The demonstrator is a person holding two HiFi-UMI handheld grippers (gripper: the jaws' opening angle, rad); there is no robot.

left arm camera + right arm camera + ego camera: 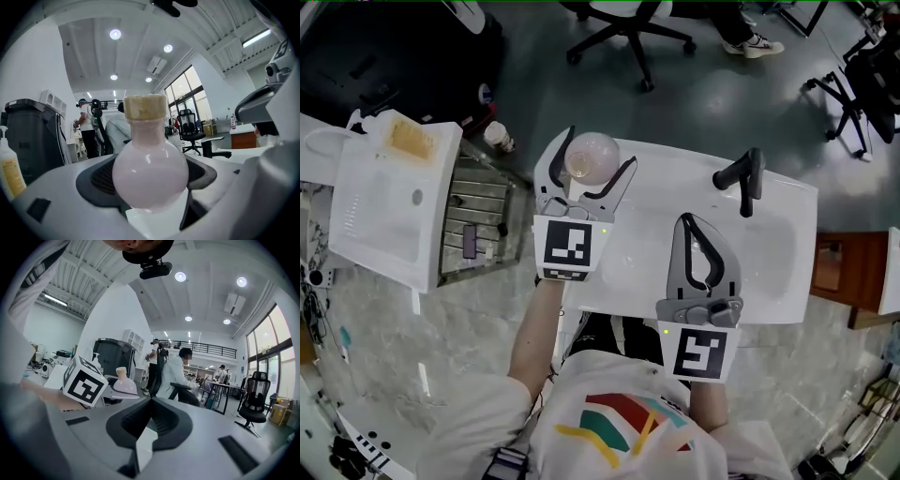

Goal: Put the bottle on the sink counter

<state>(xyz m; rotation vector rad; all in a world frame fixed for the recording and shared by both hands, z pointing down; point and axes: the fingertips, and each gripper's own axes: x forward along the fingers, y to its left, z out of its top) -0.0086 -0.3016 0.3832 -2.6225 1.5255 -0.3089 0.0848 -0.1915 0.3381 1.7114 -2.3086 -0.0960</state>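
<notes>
Left gripper (602,148): jaws clamped round the belly of the pink bottle (150,173), cap up. Upright grip probably meant for standing it.

Bottle left of faucet (741,178), above sink counter (666,183) corner; contact unclear.

Right gripper (687,221): jaws together, empty, on faucet's near side, likely idle.

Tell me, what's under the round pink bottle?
White sink counter shows under the bottle gripped by the left hand-held gripper. The bottle's belly hides whether its base touches.
</notes>
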